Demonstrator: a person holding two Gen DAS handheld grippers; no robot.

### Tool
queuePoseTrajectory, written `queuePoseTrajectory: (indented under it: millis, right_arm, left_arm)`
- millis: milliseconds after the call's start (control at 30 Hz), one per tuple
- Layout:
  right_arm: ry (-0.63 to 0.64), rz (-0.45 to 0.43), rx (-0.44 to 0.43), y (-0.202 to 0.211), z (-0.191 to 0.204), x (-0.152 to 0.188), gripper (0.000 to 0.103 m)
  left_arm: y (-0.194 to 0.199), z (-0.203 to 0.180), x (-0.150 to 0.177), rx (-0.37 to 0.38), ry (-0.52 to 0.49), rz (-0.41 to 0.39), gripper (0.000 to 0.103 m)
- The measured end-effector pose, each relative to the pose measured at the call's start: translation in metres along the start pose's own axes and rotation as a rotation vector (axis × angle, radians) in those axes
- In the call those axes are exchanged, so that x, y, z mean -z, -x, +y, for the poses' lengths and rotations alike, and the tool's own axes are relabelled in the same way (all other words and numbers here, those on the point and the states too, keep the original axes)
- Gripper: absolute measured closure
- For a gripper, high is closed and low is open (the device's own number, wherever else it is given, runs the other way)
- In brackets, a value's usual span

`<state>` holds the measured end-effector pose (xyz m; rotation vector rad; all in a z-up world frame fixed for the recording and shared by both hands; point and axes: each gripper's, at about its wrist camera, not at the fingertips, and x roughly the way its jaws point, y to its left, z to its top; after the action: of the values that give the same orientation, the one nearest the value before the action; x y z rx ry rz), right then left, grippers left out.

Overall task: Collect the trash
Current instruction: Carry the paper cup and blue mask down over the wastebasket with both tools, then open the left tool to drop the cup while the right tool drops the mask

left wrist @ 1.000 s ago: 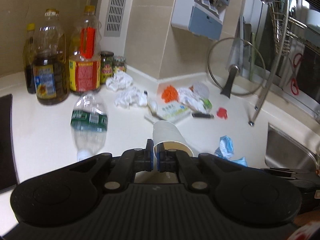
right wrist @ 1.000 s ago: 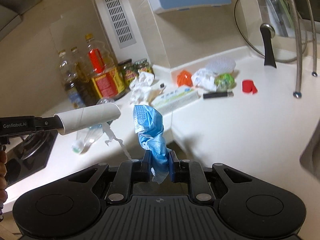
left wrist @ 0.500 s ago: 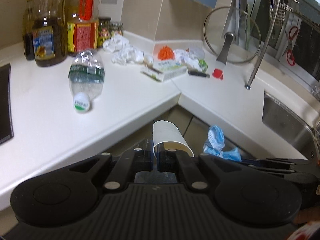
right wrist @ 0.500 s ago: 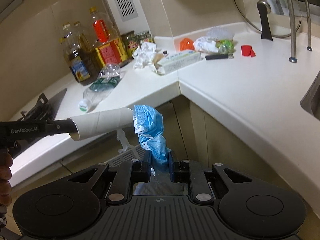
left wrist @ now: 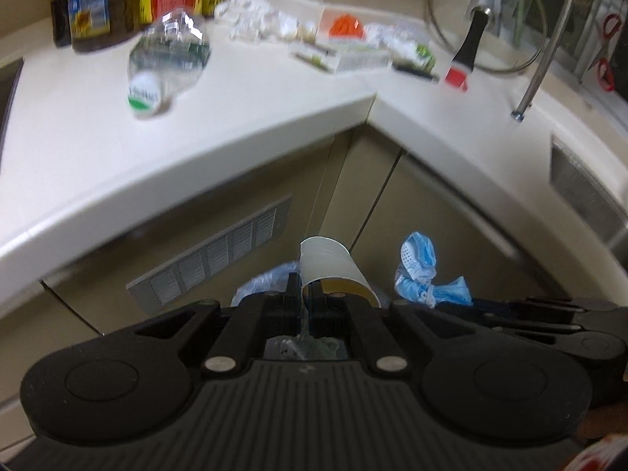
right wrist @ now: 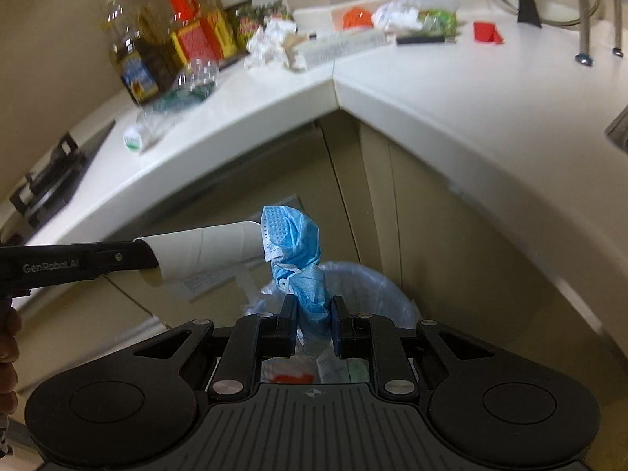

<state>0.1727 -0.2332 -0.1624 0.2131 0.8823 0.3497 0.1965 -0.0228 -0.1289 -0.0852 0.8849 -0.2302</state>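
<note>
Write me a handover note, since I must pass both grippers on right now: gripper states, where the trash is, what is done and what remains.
Left hand-held gripper: shut on the cardboard tube.
Right hand-held gripper: jaws parted around the blue face mask; grip uncertain.
Both hang over the lined trash bin below the counter; nothing dropped yet.
Left on the counter: plastic bottle, crumpled tissues, flat box, red scrap.

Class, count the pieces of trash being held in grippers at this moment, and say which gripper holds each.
2. The left gripper pinches a cardboard tube; the right gripper holds a crumpled blue mask. Both hang above the bin.
</note>
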Motion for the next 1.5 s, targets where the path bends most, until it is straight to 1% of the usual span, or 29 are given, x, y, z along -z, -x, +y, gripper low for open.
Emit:
queuePoseTrajectory:
  millis: [433, 667, 967, 1267, 1367, 1433, 1500]
  right_arm:
    - [0.021, 0.125, 0.002, -0.063, -0.024, 0.022, 0.086]
    - [-0.005, 0.175, 0.012, -0.089, -0.038, 0.031, 0.086]
    - [-0.025, 0.203, 0.028, -0.123, -0.051, 0.034, 0.086]
    - [-0.055, 0.219, 0.038, -0.132, -0.059, 0.037, 0.086]
    - [-0.063, 0.220, 0.043, -0.134, -0.059, 0.036, 0.086]
    - [-0.067, 0.223, 0.043, -0.136, -0.059, 0.036, 0.086]
    - [-0.069, 0.225, 0.045, -0.137, -0.060, 0.036, 0.086]
  left_arm:
    - [-0.081, 0.005, 0.039, -0.084, 0.061, 0.140, 0.101]
    - [-0.119, 0.009, 0.055, -0.120, 0.062, 0.198, 0.101]
    - [-0.154, 0.014, 0.067, -0.144, 0.065, 0.246, 0.101]
    - [-0.182, 0.019, 0.073, -0.186, 0.053, 0.267, 0.100]
    - [-0.187, 0.021, 0.074, -0.195, 0.062, 0.276, 0.096]
    - [-0.187, 0.021, 0.074, -0.194, 0.069, 0.282, 0.088]
    - [-0.184, 0.020, 0.074, -0.187, 0.064, 0.275, 0.087]
